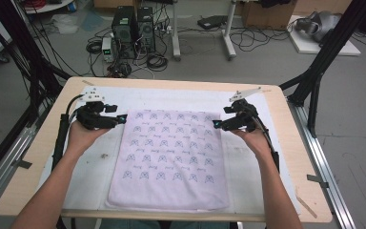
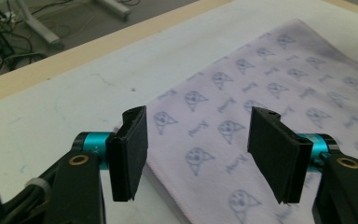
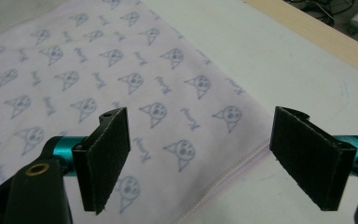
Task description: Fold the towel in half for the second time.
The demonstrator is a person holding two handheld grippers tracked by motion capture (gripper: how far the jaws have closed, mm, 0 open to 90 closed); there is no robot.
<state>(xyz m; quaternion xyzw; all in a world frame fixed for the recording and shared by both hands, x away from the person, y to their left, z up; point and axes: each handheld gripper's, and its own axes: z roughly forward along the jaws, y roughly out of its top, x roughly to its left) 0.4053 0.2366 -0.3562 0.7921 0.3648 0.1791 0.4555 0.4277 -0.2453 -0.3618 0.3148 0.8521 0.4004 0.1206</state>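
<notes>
- The towel [image 1: 169, 160] lies flat and spread in the middle of the table [image 1: 38, 157]; as I judge it, no fold has been started yet.
- Left gripper [image 1: 122, 118], at the towel's 10 o'clock corner: jaws apart, grasping nothing, the cloth's edge below them.
- Right gripper [image 1: 215, 124], at its 2 o'clock corner: jaws wide, released, just above the hem.

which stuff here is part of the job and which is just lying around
In the job: patterned towel, left gripper, right gripper, both open at its far corners.
Lying about: white mat, computer towers, floor cables.
</notes>
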